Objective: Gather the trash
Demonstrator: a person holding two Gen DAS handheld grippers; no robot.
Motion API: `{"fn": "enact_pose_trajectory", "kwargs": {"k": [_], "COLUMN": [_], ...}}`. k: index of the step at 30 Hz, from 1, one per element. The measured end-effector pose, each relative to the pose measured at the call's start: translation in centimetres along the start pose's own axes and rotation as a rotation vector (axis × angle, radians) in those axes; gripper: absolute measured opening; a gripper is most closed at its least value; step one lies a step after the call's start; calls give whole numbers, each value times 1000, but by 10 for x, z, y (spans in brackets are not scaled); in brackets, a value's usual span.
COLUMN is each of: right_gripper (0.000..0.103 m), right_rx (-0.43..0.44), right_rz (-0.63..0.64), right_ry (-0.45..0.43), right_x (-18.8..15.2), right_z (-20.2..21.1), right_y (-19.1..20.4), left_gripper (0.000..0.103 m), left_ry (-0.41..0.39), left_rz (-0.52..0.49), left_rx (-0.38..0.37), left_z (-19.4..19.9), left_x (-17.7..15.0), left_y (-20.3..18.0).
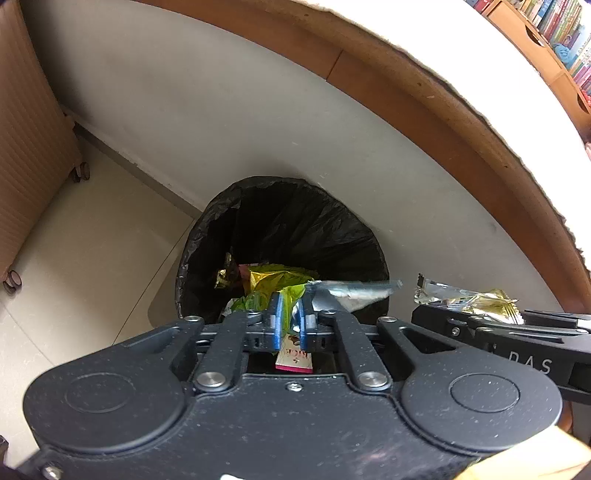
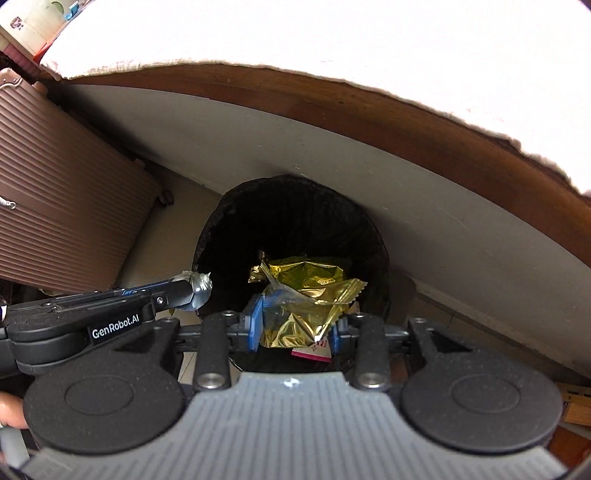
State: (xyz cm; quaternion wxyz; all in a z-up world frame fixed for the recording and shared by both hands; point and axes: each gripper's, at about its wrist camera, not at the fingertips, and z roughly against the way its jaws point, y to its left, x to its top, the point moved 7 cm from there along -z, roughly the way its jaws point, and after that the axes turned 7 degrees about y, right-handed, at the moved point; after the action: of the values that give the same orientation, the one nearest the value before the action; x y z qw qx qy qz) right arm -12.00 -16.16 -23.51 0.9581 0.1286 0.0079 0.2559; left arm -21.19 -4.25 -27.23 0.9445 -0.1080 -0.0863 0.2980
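A bin with a black liner [image 1: 295, 221] [image 2: 295, 218] stands on the floor against the white wall, with gold and green foil wrappers and a pink card [image 1: 294, 360] inside. My left gripper [image 1: 290, 321] [image 2: 192, 291] hangs over the bin's near rim, shut on a silver-grey wrapper [image 1: 351, 291] [image 2: 201, 286] that sticks out to the right. My right gripper [image 2: 295, 326] [image 1: 436, 314] is beside it over the bin, shut on a crumpled gold wrapper [image 2: 306, 314] [image 1: 469, 301].
A brown ribbed suitcase [image 1: 29, 147] [image 2: 55, 221] on wheels stands left of the bin. A wooden table edge [image 1: 443, 110] under a white cloth overhangs the bin. A bookshelf [image 1: 554, 33] is at the far right. A cardboard box [image 2: 576, 404] lies at the right.
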Motion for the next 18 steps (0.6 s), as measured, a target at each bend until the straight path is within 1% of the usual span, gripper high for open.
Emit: {"fn": "enact_pose_trajectory", "kwargs": {"k": [2,4,6,7,9,10,12,18], "right_gripper": [43,44,49,56,56,58,61,66], "right_rx": [1,3,5,6,11,11,10,8], "right_rz": [-5,-10,-16,-18,-24,-26,-30,-38], "right_ry": [-1,-5,-7,-9,-11,-12,-16,-14], "right_x": [1,0,0,1,1,1,1,3], "right_z": [-1,-1,-3,-3,-4,-5,-6,-7], "right_y": [-1,0,0,1,1,0,-1,1], "left_gripper": [12,12,14,16,23,24,33,49], "left_ry": [4,8,9,10,12,12,10,11], "left_rz": [4,7,7,6,7,8,6,2], "left_rx": [-1,-2,0,1,1,2,1,16], "left_z": [0,0,0,-1,-1,-3,-3,0], "left_x": [-1,-1,-1,-1,-1,-1,-1,-1], "left_y": [0,2,3,3,4,5,5,5]}}
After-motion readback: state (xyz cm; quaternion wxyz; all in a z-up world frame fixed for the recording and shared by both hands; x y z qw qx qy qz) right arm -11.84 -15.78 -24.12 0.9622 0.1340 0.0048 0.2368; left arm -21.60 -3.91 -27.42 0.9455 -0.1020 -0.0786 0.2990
